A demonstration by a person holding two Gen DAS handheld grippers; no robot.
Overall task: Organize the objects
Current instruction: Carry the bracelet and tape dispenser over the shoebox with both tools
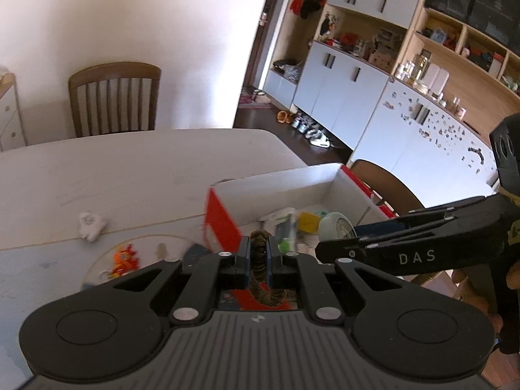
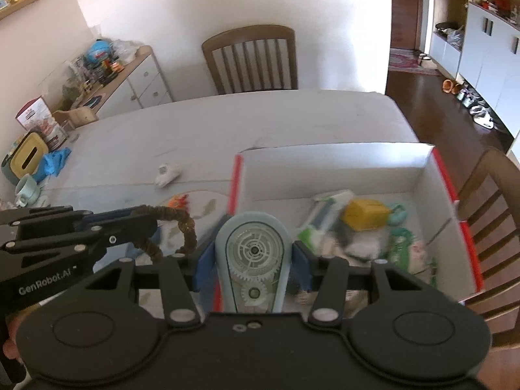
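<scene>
Over the near end of the counter (image 2: 227,123), both grippers hang side by side above an open box (image 2: 341,169) with white walls and red edges. Its left gripper (image 1: 259,253) has its blue pads pressed together on a brown, fuzzy hair tie (image 2: 175,227), whose loop curls out in front of the fingers and sags behind them. Just to its right, the right gripper (image 2: 253,260) pinches a pale blue correction-tape dispenser (image 2: 253,253) with a clear window showing its gears; the dispenser stands upright between the blue pads, at the near left corner of the box. Inside the box lies a jumble: a yellow block (image 2: 364,214), a green-and-white packet (image 2: 325,214) and other small items too blurred to name. Left of the box, a small white toy (image 2: 167,174) sits on the bare counter, and orange bits (image 1: 125,258) lie on a clear round plate (image 1: 97,269). A wooden chair (image 2: 253,61) stands at the far side.
</scene>
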